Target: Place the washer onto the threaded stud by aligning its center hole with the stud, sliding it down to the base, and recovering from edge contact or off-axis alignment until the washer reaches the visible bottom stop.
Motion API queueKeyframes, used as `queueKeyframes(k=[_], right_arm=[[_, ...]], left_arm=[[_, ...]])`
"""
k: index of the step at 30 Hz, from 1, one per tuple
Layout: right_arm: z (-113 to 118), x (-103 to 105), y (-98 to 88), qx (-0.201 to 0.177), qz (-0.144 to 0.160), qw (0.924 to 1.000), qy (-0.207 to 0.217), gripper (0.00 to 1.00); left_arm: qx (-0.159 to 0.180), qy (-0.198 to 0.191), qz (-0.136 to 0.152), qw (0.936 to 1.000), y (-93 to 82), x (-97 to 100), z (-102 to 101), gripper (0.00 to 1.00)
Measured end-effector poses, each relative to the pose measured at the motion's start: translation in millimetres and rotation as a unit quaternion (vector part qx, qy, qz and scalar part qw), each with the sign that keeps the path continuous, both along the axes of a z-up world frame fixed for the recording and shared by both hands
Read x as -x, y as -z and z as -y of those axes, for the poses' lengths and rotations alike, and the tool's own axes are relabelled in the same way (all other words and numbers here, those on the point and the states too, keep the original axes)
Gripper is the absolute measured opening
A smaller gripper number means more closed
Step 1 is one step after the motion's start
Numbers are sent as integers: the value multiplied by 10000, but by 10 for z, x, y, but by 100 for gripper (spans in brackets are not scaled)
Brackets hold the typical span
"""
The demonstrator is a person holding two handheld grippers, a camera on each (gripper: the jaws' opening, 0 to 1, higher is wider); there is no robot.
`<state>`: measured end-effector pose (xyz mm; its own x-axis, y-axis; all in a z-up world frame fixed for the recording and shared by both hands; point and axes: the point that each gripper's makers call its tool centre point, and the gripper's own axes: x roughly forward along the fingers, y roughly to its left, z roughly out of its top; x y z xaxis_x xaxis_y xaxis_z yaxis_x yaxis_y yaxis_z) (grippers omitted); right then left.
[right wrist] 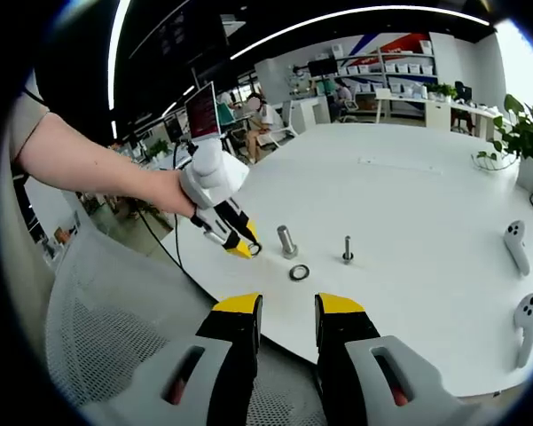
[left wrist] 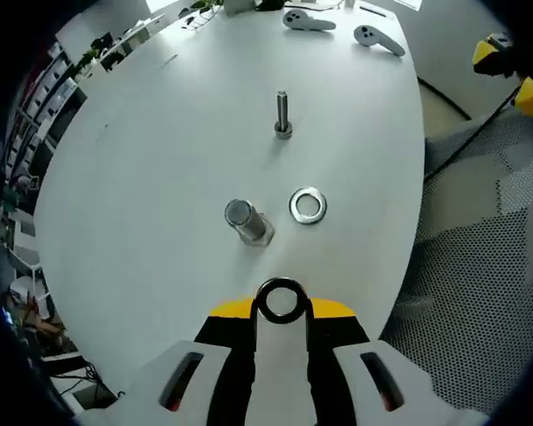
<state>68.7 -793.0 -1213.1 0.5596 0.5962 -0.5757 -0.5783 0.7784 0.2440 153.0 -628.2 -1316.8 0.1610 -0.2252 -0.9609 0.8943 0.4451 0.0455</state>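
Right now my left tongs point(left wrist: 280, 302) are pinched shut on a washer point(left wrist: 280, 300), a small steel ring held upright by its lower edge so its hole faces forward. In the right gripper view those same tongs point(right wrist: 248, 249) hang low over the near edge of the white counter point(right wrist: 408, 204). My right tongs point(right wrist: 288, 324) hold nothing, their jaws a narrow gap apart, hanging back off the counter's edge. The threaded stud point(left wrist: 282, 114) stands upright at twelve o'clock from the held washer, well apart from it. Between them a thicker bolt point(left wrist: 246, 220) stands at eleven o'clock, with a second washer point(left wrist: 308, 205) lying flat just beside it at one o'clock. I judge the washer light, stiff and slick, so a grip on the rim could let it pivot or slip if it catches the threads. Holding it by one edge seems right, since that leaves the hole free. Two game controllers point(left wrist: 377, 37) lie at the far edge.
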Motion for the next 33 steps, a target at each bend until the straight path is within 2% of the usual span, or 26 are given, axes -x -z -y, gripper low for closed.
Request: queueKeyframes(k=[7,11,18,26,29,33], right_arm=[[10,-4,7,7,-15,10000,26,26],[11,-2,7,-1,-25,10000,30,26],[15,1,13,12,-34,10000,32,26],[24,-5,15,8,-34,10000,63,26],[28,-5,18,13,-42,10000,65,26],[36,-8,19,6,-49,9999,94,26]], left_arm=[[161,208,243,9994,-297,-194,181,18],[185,277,287,9990,-349,-277,269,18],[29,405,239,9989,-205,-410,339,18],[-32,410,105,9991,-147,-448,363,18],[-184,530,6,9984,-81,-411,343,18],[-159,487,-20,9987,-54,-431,350,19]])
